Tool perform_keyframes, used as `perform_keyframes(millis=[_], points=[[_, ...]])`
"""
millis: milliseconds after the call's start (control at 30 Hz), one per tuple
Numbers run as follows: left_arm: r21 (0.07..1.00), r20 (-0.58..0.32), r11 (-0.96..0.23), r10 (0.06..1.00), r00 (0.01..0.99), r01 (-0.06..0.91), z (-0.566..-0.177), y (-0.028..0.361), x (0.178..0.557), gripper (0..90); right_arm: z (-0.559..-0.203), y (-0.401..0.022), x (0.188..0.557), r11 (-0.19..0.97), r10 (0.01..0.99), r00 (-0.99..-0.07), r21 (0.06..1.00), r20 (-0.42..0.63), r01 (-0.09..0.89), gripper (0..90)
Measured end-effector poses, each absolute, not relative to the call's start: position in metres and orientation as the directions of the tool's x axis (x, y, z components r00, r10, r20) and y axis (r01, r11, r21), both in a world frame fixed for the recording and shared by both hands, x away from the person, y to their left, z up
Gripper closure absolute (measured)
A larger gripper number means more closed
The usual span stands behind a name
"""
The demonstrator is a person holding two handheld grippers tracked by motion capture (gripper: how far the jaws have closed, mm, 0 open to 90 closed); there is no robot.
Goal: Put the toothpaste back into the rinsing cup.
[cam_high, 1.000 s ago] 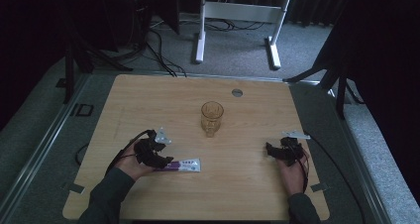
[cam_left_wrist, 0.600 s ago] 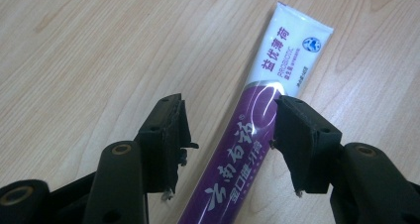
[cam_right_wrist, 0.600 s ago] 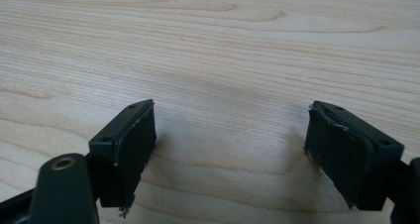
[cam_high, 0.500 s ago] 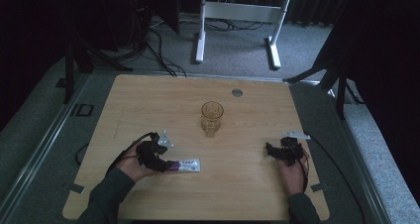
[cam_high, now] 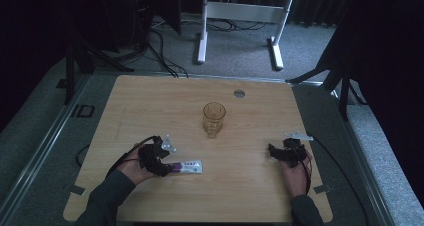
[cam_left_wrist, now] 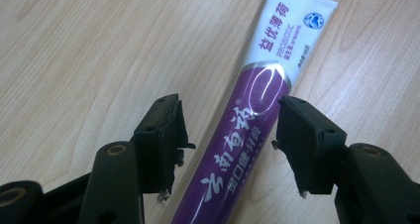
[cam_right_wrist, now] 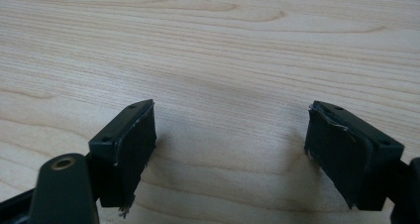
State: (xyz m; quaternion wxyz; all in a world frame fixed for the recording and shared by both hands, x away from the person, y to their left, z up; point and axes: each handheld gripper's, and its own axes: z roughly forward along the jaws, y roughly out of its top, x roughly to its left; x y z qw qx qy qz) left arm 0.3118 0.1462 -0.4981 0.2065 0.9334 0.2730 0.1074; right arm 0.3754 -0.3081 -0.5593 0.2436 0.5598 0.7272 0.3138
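Left gripper (cam_left_wrist: 228, 130) is seen at the near left of the wooden table (cam_high: 150, 101), held low over a toothpaste tube (cam_left_wrist: 247, 120). Its jaws have just been opening; they stand wide apart, one on each side of the tube's purple part, and neither pad is seen pressing on it. The tube lies flat on the table between them. Printed characters, a glossy purple body and a white flat-crimped end are recorded in the left gripper view; in the high view the tube (cam_high: 186, 166) is resolved merely as a small purple-and-white strip.

Long axis: roughly across the table in the high view, white end pointing toward the middle, purple end under the left gripper (cam_high: 159, 161).

Right gripper (cam_right_wrist: 228, 144) is seen with jaws wide apart over bare pale wood grain, nothing between the matte black pads. In the high view it (cam_high: 280, 153) rests at the near right, well apart from the tube.

Farther back, near the table's centre, an amber ribbed glass (cam_high: 214, 117) stands upright. Beyond it, a small round grey insert (cam_high: 239, 93) is noted near the far edge.
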Motion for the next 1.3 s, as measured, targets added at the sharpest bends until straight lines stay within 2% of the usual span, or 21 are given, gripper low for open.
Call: perform_keyframes(millis=[633, 1300], points=[[0.414, 0.096, -0.789, 0.534, 0.84, 0.454, -0.502, 0.141, 0.312, 39.8, -0.559, -0.308, 0.375, 0.176, 0.967, -0.254, 0.729, -0.003, 0.661, 19.5], [0.339, 0.105, -0.836, 0.49, 0.865, 0.432, -0.503, 0.134, 0.311, 40.4, -0.559, -0.308, 0.375, 0.177, 0.967, -0.255, 0.729, -0.003, 0.661, 19.5]])
